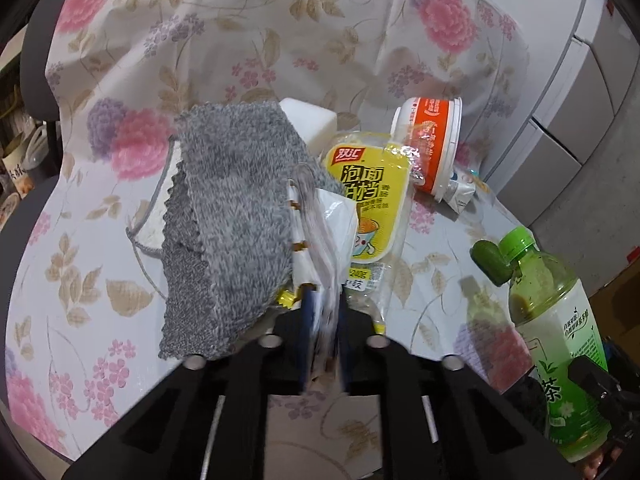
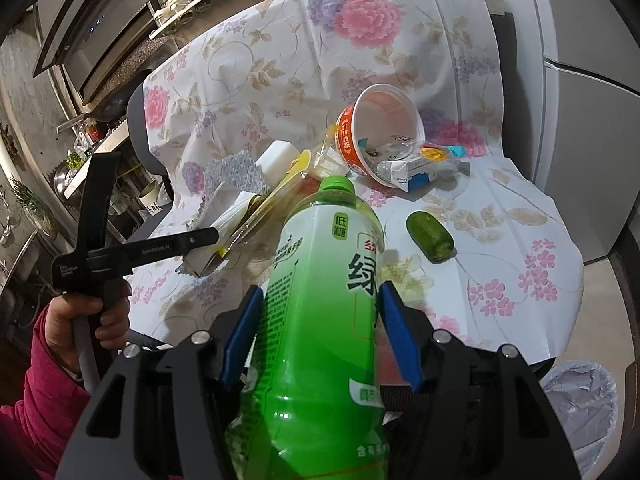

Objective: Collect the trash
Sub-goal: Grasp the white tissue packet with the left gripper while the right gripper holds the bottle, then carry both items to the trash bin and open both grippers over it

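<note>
My left gripper is shut on a crumpled clear plastic wrapper that hangs together with white paper and a yellow-labelled food packet. In the right wrist view the left gripper pinches that yellow-edged wrapper just above the table. My right gripper is shut on a green tea bottle, with a blue pad on each side of its body. The bottle also shows at the right edge of the left wrist view. An orange noodle cup lies on its side, with scraps spilling out.
A floral tablecloth covers the table. A grey knitted cloth, a white block, a small blue-and-white carton and a small green fruit lie on it. A lined bin stands low at the right. A person's hand holds the left gripper.
</note>
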Demonstrator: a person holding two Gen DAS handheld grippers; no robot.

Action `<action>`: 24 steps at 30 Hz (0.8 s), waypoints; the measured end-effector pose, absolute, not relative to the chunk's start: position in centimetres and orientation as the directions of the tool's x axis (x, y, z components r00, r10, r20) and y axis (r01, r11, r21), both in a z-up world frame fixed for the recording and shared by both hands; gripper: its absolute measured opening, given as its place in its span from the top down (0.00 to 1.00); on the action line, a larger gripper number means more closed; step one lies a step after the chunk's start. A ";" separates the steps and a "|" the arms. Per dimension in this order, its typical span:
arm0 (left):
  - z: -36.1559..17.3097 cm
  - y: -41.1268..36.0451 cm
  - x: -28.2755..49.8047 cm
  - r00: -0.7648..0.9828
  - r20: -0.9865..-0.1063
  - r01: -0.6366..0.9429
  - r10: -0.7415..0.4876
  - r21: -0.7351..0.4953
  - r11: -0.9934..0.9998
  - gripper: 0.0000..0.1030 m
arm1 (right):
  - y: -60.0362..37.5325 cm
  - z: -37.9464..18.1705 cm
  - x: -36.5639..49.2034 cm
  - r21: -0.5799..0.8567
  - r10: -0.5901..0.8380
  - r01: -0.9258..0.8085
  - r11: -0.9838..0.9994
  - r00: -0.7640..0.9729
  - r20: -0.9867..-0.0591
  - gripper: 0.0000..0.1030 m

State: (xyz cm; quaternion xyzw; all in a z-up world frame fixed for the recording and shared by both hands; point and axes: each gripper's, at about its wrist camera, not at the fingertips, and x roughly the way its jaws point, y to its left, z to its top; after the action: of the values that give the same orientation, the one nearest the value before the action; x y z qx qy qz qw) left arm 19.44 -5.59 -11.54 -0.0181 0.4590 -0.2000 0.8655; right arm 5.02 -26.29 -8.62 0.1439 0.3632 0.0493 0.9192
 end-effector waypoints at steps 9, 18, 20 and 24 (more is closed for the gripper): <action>-7.6 -4.8 17.4 0.591 -0.717 0.334 -0.371 -0.202 0.921 0.97 | -26.5 -7.1 4.4 0.290 0.182 0.006 0.957 0.767 -0.615 0.43; -2.5 -7.5 11.2 0.667 -0.597 0.420 -0.445 -0.192 0.887 0.97 | -30.5 -4.4 0.1 0.270 0.060 0.101 0.957 0.846 -0.530 0.43; -2.6 -8.9 9.8 0.655 -0.584 0.456 -0.480 -0.201 0.867 0.97 | -31.5 -4.2 -1.2 0.258 0.019 0.139 0.956 0.848 -0.529 0.43; -3.4 -12.0 7.6 0.598 -0.575 0.536 -0.559 -0.231 0.812 0.97 | -33.5 -4.0 -4.1 0.228 -0.068 0.222 0.948 0.841 -0.537 0.43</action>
State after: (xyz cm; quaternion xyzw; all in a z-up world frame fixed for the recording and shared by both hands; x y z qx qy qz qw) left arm 7.62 -12.03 -3.38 -0.0172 0.3275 -0.3063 0.8936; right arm -4.05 -33.49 -3.97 0.1419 0.2717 -0.0764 0.9488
